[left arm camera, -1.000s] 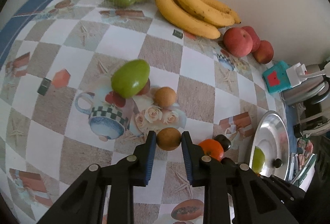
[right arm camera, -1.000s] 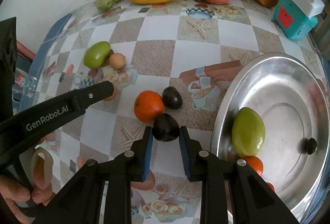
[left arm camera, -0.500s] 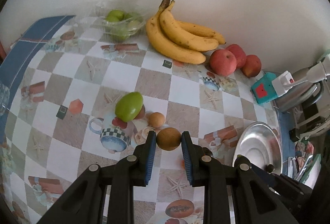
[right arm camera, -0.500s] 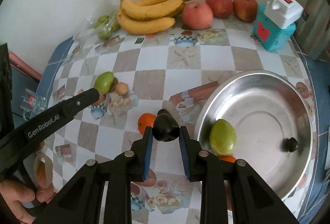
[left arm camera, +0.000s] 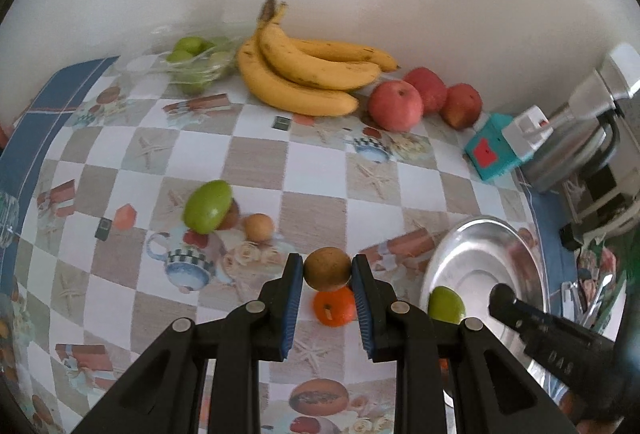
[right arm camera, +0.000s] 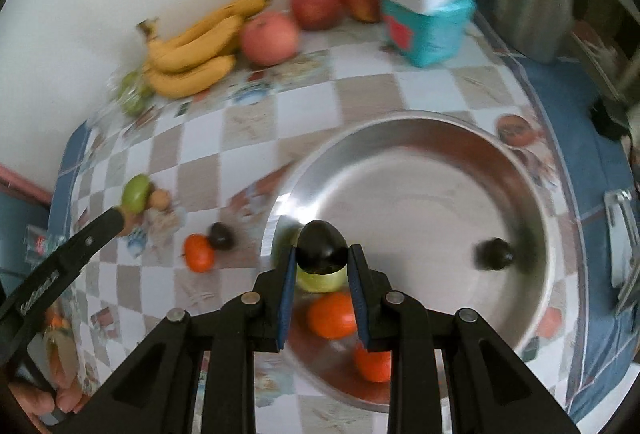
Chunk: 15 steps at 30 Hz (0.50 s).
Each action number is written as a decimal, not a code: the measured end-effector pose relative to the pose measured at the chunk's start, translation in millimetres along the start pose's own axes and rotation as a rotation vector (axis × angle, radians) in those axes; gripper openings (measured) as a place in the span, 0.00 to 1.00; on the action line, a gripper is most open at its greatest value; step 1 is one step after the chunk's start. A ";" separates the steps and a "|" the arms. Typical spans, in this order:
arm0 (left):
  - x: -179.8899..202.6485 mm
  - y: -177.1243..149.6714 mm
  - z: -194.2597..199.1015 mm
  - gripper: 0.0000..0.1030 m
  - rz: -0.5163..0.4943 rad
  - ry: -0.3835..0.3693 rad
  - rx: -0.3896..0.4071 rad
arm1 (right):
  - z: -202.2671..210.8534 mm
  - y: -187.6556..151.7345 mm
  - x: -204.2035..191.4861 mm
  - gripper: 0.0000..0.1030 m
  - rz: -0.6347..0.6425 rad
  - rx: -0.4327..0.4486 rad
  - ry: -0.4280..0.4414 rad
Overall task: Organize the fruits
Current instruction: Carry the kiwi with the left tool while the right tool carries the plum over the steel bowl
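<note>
My left gripper [left arm camera: 327, 272] is shut on a round brown fruit [left arm camera: 327, 268], held above the table over an orange [left arm camera: 334, 308]. My right gripper [right arm camera: 321, 258] is shut on a dark, near-black fruit [right arm camera: 322, 244], held over the left side of the steel bowl [right arm camera: 532, 194]. In the bowl lie a green mango [right arm camera: 320, 280], two oranges [right arm camera: 332, 316] and a small dark fruit [right arm camera: 494, 254]. On the table remain a green mango [left arm camera: 208, 207], a small tan fruit [left arm camera: 259, 228], an orange [right arm camera: 199, 252] and a dark fruit [right arm camera: 221, 236].
Bananas [left arm camera: 308, 78], three red apples [left arm camera: 396, 105] and a bag of green fruit [left arm camera: 198, 60] line the wall. A teal and white box [left arm camera: 502, 146] stands at the back right beside a metal appliance [left arm camera: 576, 146]. The bowl also shows in the left view [left arm camera: 516, 262].
Both grippers rose with their fruit. The right gripper swung right with the dark fruit, from beside the orange to over the bowl. The left gripper moved right, now above the orange.
</note>
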<state>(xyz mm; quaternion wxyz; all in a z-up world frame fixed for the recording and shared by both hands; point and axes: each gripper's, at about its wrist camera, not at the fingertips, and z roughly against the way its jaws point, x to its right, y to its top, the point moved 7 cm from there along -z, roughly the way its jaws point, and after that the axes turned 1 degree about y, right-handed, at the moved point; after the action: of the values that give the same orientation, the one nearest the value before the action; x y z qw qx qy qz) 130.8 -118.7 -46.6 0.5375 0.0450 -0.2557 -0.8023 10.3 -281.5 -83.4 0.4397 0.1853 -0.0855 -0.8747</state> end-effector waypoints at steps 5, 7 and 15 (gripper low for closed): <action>36.0 -13.5 -5.4 0.26 -0.082 -0.015 -0.016 | 5.3 2.0 43.3 0.26 -0.108 0.006 -0.004; 54.8 -19.8 -7.5 0.26 -0.127 -0.028 -0.022 | 7.3 2.6 52.6 0.26 -0.131 0.012 -0.008; 122.0 -44.0 -19.6 0.26 -0.311 -0.051 -0.049 | 13.0 7.7 73.0 0.26 -0.171 0.042 -0.002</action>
<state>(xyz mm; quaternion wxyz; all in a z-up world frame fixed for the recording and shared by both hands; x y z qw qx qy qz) 49.7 -221.0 -59.1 0.4011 0.0503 -0.2394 -0.8828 -29.1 -344.7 -87.2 0.3591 0.2001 -0.0881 -0.9073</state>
